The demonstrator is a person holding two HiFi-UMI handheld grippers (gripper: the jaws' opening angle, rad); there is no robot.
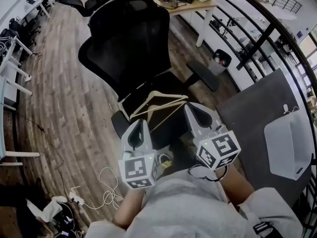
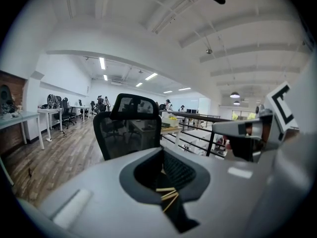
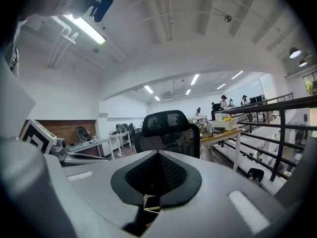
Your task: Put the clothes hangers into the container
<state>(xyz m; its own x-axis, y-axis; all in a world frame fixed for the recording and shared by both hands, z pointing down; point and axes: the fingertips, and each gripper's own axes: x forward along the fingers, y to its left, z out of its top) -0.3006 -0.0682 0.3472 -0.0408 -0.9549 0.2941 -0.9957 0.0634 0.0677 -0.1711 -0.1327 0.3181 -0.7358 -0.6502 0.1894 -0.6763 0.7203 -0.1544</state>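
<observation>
Office surroundings around the tongs

A black mesh office chair (image 1: 131,38) is seen just ahead of the left tongs (image 1: 142,123) and right tongs (image 1: 190,106). A wooden desk (image 1: 198,6) is set beyond it. White cables (image 1: 106,192) are strewn on the plank floor (image 1: 59,93) left of the left tongs, and a dark railing (image 1: 257,46) is seen far right.

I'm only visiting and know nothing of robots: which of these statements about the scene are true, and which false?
The hangers are wooden: true.
The chair is red: false, it is black.
The white container stands on the grey table: true.
The hangers are already in the container: false, they are at the chair's seat.
The left hand-held gripper is wide open: false, its jaws are together.
</observation>
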